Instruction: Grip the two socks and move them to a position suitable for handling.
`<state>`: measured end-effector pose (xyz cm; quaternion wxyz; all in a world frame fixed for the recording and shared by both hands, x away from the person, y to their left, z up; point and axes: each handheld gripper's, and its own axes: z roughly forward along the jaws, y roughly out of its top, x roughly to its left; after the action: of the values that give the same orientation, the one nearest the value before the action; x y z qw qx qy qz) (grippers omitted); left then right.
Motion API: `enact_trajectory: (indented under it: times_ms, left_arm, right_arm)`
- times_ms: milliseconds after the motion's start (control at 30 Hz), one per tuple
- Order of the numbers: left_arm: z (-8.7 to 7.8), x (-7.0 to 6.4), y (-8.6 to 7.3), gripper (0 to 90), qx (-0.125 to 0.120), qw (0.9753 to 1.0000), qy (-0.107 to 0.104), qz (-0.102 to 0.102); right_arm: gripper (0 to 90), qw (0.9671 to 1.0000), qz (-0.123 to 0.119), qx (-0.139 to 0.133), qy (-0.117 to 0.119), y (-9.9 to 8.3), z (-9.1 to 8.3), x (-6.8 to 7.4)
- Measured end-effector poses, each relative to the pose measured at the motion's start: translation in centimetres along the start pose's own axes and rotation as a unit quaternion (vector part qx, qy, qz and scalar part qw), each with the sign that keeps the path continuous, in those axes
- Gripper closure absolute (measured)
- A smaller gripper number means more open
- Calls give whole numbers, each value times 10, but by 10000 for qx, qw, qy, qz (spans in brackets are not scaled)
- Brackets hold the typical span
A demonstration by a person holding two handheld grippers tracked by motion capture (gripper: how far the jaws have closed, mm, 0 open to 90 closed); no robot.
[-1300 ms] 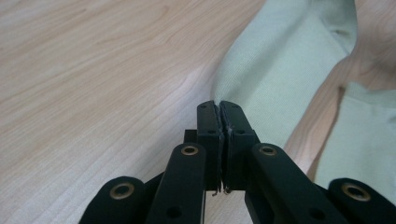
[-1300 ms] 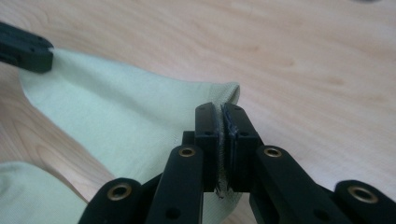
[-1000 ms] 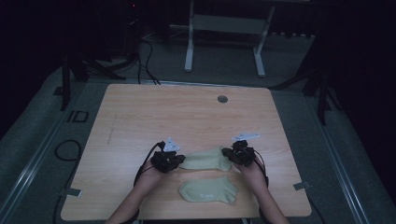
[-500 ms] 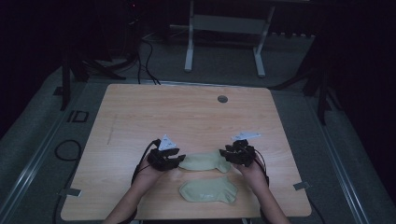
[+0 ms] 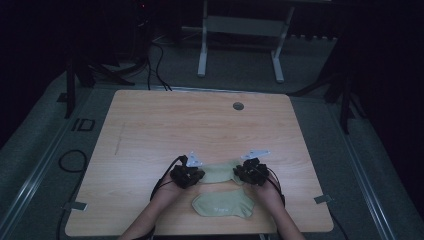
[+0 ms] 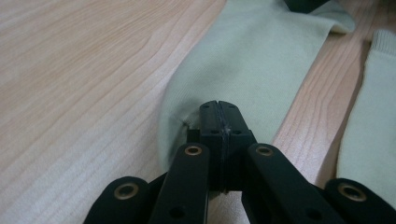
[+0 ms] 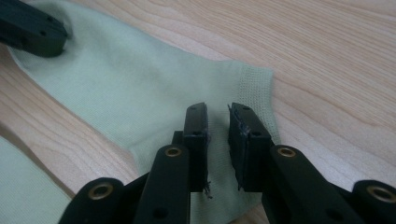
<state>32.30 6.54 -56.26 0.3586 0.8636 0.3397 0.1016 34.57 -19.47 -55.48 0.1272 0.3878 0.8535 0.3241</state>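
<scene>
Close views show left gripper (image 6: pixel 218 114) pinching the sock (image 6: pixel 252 60), right gripper (image 7: pixel 217 116) apparently narrowly parted.

Wooden table (image 5: pixel 165 125) carries two pale green socks (image 5: pixel 222 204), seemingly apart.

Left gripper (image 5: pixel 200 176) low, jaws pressed together, right gripper (image 5: pixel 239 175) low, jaws slightly apart, forearms converging.

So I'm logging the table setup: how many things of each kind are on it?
Socks: 2, far sock and near sock
Tongs: 2, left tongs and right tongs
Total: 4
</scene>
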Motion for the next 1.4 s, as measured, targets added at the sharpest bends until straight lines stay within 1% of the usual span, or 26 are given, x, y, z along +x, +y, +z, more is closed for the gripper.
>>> enact_trajectory:
  times_ms: [100,167,267,433,500,533,567,600,633,667,700,767,833,867,933,967,1000,1033,1067,1100,1133,1167,1200,1233,1400]
  left_arm:
    - [-3,0,-3,895,38,10000,5,2]
    - [-5,1,-6,895,14,10000,-20,-46]
    - [-9,1,-11,895,14,9999,-71,-107]
    - [-15,0,-15,895,64,9999,-36,-86]
    - [-15,1,-16,894,83,9999,-81,-102]
    - [-16,1,-16,893,87,9998,-85,-130]
    - [-16,1,-15,891,80,9997,-133,-190]
    - [-17,1,-14,865,40,9997,-164,-187]
    - [-19,1,-13,833,-61,9998,-124,-147]
    - [-22,0,-10,817,-168,9997,-128,-149]
    - [-25,0,-6,817,-282,9994,-95,-146]
    - [-26,0,0,820,-350,9993,0,-114]
    - [-24,0,5,831,-333,9994,63,-103]
    - [-20,1,7,858,-276,9995,62,-122]
    - [-18,1,8,859,-252,9996,84,-119]
    - [-10,2,8,859,-128,9998,113,-128]
    - [-6,2,8,883,-48,9998,145,-124]
    - [-2,2,7,882,74,9997,179,-113]
    - [1,2,5,882,104,9997,205,-83]
    - [1,3,4,882,49,9997,168,-147]
    - [0,4,4,882,43,9997,186,-174]
    - [0,5,3,881,25,9996,244,-136]
    - [0,6,2,881,13,9996,229,-147]
    - [-1,7,2,880,-2,9995,270,-167]
    - [2,15,5,880,-40,9992,286,-282]
  right_arm:
    - [759,10000,-18,-1,-42,0,0,-2]
    - [757,10000,-15,-7,-93,-1,-1,-3]
    - [757,10000,-23,-39,-74,-2,-1,-4]
    - [757,9999,-37,-67,-67,-3,-2,-4]
    - [756,10000,-49,-41,-66,-3,-2,-3]
    - [755,10000,-65,-22,-49,-3,-2,-3]
    - [751,10000,-73,-7,-52,-2,-2,-2]
    - [740,10000,-70,7,-35,-1,-2,-2]
    - [736,9999,-88,25,-43,-1,-2,-1]
    - [735,9999,-109,37,-58,0,-2,-1]
    - [736,9999,-112,44,-58,1,-2,-1]
    - [736,9999,-109,41,-49,2,-2,-1]
    - [736,9999,-109,58,-56,4,-1,0]
    - [736,9999,-120,78,-51,4,0,0]
    - [737,9999,-131,67,-53,4,1,0]
    - [738,9999,-123,54,-55,3,1,0]
    - [738,9999,-101,40,-50,3,2,0]
    - [738,9999,-90,25,-50,3,2,0]
    - [738,9999,-97,20,-54,3,2,0]
    - [738,9999,-120,28,-59,3,2,0]
    - [738,9999,-122,39,-53,4,2,0]
    - [737,9999,-115,39,-50,4,2,0]
    - [736,9999,-111,22,-34,4,3,-1]
    - [736,9999,-106,2,-20,4,3,-2]
    - [737,10000,-57,-13,-39,10,8,-6]
